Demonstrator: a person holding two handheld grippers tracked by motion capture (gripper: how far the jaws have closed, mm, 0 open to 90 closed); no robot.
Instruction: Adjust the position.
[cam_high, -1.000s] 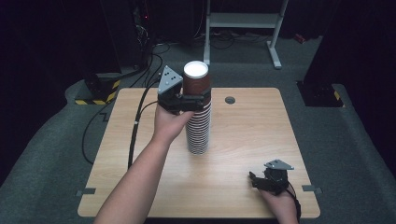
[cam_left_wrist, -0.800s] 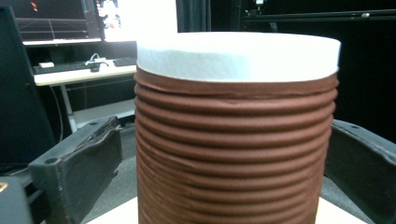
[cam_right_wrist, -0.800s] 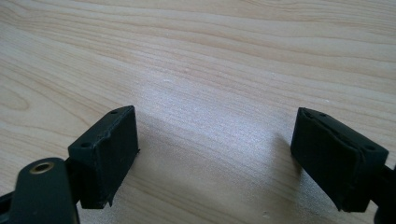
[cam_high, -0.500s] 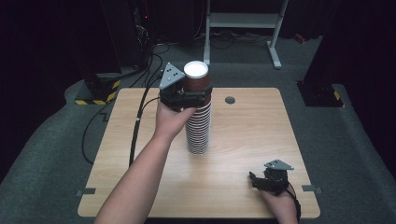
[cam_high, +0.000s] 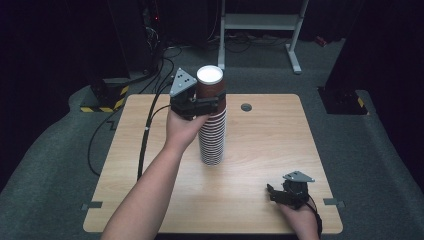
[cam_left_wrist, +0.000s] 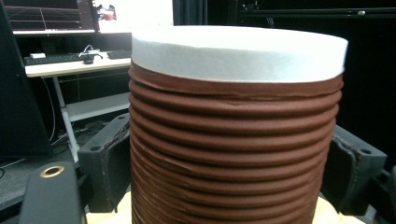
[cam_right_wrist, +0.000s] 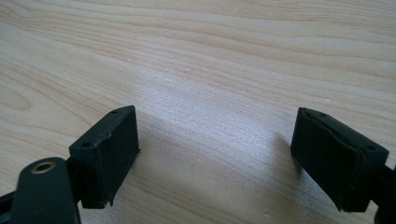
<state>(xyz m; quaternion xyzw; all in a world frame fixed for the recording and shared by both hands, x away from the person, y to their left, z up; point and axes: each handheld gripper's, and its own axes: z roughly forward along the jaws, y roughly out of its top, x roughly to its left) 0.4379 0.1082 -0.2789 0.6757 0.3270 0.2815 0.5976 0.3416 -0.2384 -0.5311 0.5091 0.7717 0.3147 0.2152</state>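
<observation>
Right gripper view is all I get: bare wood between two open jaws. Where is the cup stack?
Observer: The stack of cups stands upright at the middle of the table, beyond and left of your right claw.
Operator: Is the left claw on it?
Observer: Yes. The left claw has just been closing and clamps the stack near its top, one jaw on each side.
Operator: Is the stack lifted?
Observer: No, its base rests on the wood.

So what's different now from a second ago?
The left gripper has just closed its jaws on the top of the cup stack, gripping it. The stack itself, both hands and the open right gripper on the table stayed put.
</observation>
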